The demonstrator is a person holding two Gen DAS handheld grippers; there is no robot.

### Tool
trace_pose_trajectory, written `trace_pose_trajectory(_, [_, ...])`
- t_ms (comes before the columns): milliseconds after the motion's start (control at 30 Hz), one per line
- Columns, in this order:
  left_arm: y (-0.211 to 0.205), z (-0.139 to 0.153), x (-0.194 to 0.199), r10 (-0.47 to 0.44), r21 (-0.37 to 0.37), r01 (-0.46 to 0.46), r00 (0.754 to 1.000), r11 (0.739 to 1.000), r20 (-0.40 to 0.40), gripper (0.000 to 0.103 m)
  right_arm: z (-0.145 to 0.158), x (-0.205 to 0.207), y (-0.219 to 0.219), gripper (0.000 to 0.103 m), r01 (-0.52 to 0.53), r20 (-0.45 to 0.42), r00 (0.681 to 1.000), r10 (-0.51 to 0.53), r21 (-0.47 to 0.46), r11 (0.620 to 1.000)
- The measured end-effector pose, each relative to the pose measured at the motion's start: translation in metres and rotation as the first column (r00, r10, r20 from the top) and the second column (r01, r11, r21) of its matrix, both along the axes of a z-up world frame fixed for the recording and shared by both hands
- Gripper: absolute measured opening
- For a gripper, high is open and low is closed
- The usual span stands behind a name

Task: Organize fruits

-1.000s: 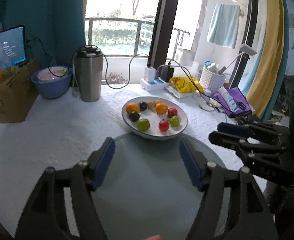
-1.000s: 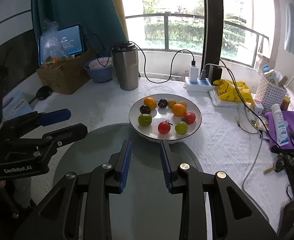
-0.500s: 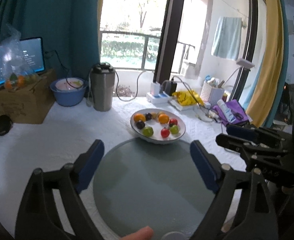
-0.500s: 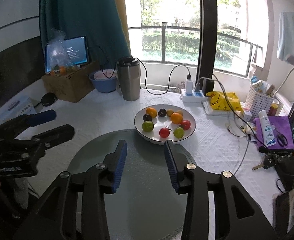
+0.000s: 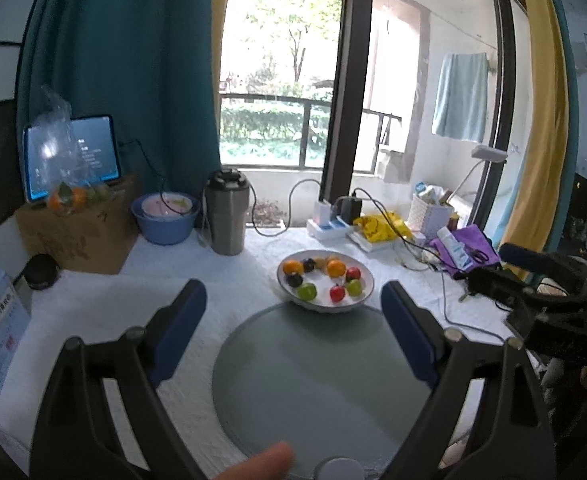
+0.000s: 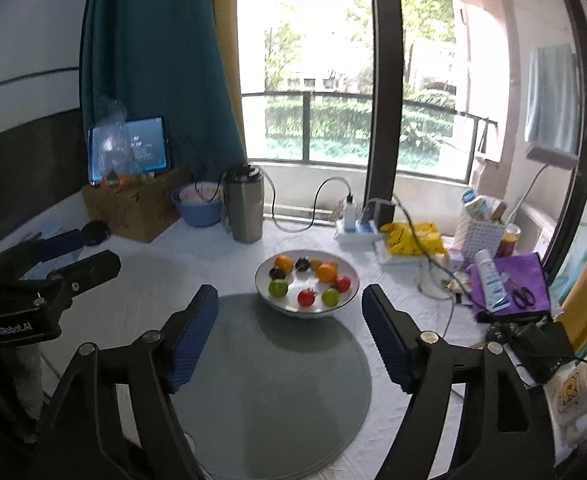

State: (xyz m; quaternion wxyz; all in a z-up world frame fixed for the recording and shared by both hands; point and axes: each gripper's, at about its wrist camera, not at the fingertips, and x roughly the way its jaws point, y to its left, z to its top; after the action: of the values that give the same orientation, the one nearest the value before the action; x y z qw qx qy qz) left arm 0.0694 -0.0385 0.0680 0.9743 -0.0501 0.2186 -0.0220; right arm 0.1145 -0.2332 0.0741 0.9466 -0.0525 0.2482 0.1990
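A white bowl (image 5: 367, 286) (image 6: 347, 294) of small fruits stands on the white tablecloth, at the far edge of a round grey mat (image 5: 317, 376) (image 6: 269, 380). Among the fruits are an orange (image 5: 336, 268) (image 6: 326, 272), a green one (image 5: 306, 291) (image 6: 277, 288) and a red one (image 5: 336, 293) (image 6: 306, 297). My left gripper (image 5: 293, 300) hangs open above the mat, well short of the bowl, with nothing between its fingers. The jaws of my right gripper (image 6: 289, 300) are opening, with nothing between them. It also hovers over the mat, short of the bowl. Each gripper shows at the edge of the other's view.
Behind the bowl stand a steel flask (image 5: 227, 216) (image 6: 244, 204), a blue basin (image 5: 165, 218), a cardboard box (image 5: 77, 232) with a bag of fruit (image 5: 67, 196) and a tablet (image 5: 73, 156). A power strip with cables (image 5: 329, 226), a yellow bag (image 5: 381, 224), a white basket (image 6: 479, 232) and a purple cloth (image 6: 509, 284) crowd the right. A mug (image 6: 581, 384) sits near right.
Both grippers rose and drew back from the bowl, which now looks smaller and farther. The right gripper's jaws went from nearly shut to wide apart; the left's widened too.
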Motion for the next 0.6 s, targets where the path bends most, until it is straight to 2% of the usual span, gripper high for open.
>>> trace_pose_trajectory(167, [-0.005, 0.008, -0.009, 0.032, 0.044, -0.034, 0.998, 0.998, 0.046, 0.09, 0.015, -0.011, -0.006, 0.078, 0.011, 0.028, 1.0, -0.011, 0.025, 1.0])
trace_pose_trajectory(600, [-0.006, 0.031, -0.019, 0.077, 0.048, -0.082, 0.992, 0.995, 0.104, 0.09, 0.043, -0.037, -0.018, 0.085, 0.093, 0.116, 0.989, -0.093, 0.009, 0.996])
